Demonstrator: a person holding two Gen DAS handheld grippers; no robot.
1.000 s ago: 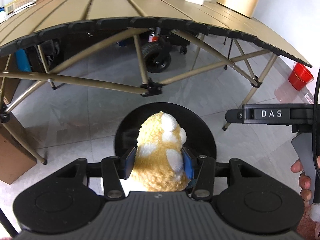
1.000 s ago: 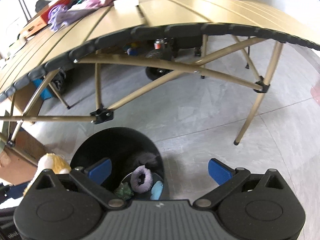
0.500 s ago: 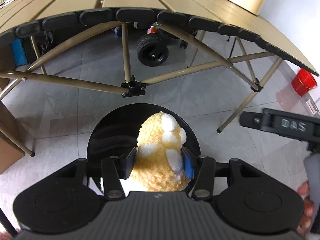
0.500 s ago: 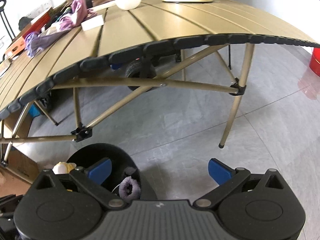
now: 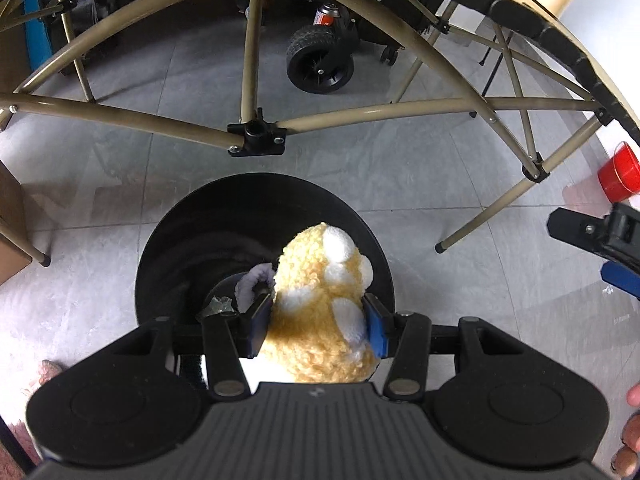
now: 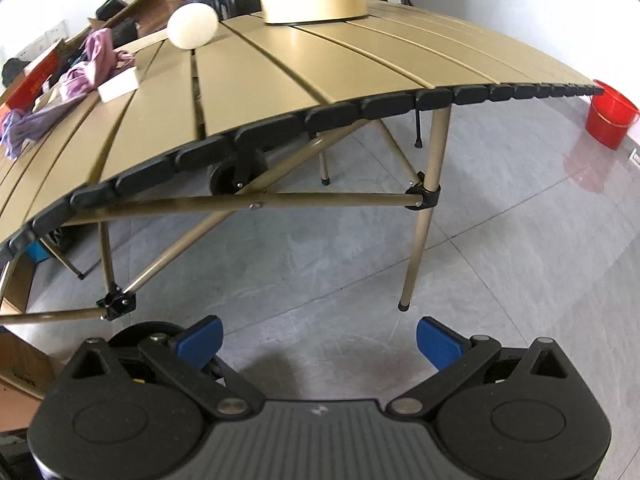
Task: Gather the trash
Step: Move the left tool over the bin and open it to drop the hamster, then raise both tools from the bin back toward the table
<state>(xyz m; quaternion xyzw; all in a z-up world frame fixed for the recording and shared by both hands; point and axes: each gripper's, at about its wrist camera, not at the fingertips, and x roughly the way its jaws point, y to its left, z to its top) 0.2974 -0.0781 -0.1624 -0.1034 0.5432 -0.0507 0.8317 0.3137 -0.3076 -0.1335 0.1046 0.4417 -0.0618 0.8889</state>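
Left hand-held gripper (image 5: pixel 316 322) pinches a yellow plush toy (image 5: pixel 320 312) over the black bin (image 5: pixel 176 248) on the grey tiled floor (image 5: pixel 120 160). Right hand-held gripper (image 6: pixel 320 336) is spread, empty. At twelve o'clock stands the tan slatted worktop (image 6: pixel 280 80); a red bucket (image 6: pixel 608 116) at two.

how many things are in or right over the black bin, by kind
plush toy, yellow and white, held over the black bin by the left gripper: 1
purple fuzzy item inside: 1
crumpled clear wrapper inside: 1
total: 3
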